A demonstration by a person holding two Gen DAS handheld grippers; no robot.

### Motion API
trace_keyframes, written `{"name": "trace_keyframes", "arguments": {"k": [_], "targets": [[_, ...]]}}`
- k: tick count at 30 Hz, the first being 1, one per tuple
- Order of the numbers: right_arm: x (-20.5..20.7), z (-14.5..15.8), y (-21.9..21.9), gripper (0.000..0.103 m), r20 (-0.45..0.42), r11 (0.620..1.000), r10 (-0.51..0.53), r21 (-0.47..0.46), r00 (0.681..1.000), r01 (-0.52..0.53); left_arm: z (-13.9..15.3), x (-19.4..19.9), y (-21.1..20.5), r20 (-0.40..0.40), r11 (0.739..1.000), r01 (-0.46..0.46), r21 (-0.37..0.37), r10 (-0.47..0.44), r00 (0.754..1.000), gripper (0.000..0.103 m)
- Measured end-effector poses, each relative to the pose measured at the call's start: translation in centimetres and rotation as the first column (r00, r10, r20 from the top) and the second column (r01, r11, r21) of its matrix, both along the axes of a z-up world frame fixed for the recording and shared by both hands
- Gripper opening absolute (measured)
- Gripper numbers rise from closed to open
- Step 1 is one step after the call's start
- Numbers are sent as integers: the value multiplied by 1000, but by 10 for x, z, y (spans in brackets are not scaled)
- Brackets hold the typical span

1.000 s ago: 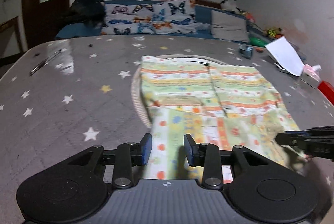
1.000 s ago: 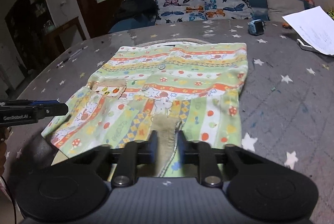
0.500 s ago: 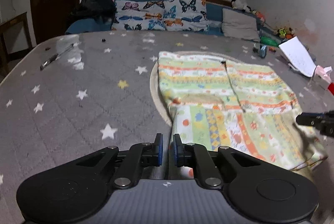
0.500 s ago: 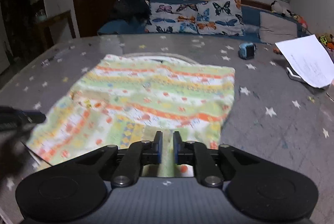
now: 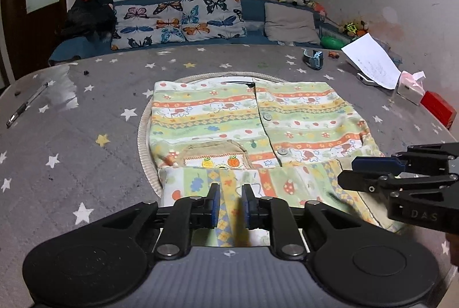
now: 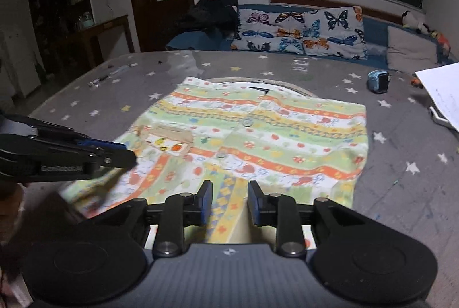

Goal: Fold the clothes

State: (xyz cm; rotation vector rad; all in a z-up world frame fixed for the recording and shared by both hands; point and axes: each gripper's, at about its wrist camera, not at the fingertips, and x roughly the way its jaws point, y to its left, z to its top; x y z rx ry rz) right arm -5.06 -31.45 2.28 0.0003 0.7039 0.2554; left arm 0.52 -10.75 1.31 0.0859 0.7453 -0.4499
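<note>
A striped green, orange and yellow child's shirt [image 5: 258,118] lies flat on the grey star-patterned surface, its near hem folded up over the pocket [image 5: 215,156]. It also shows in the right wrist view [image 6: 258,133]. My left gripper [image 5: 231,206] is open, its jaws either side of the folded hem's left part. My right gripper [image 6: 230,203] is open over the hem's right part. Each gripper shows in the other's view, the right one [image 5: 373,173] and the left one [image 6: 109,153].
A pen [image 5: 25,104] lies at the far left. A blue watch [image 5: 314,60], white paper [image 5: 370,64], a tissue pack [image 5: 410,85] and a red box [image 5: 437,107] sit at the right. Butterfly cushions [image 5: 178,18] line the sofa behind.
Both grippers were shut on the hem half a second ago and have opened, letting the cloth go. The hem now lies folded up over the lower part of the shirt.
</note>
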Motion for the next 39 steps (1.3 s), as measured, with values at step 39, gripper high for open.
{"name": "trace_keyframes", "arguments": {"k": [39], "targets": [[-30, -12, 1, 35, -40, 997, 50, -62, 998, -53, -17, -36, 2, 50, 992, 81, 92, -86, 995, 47]]}}
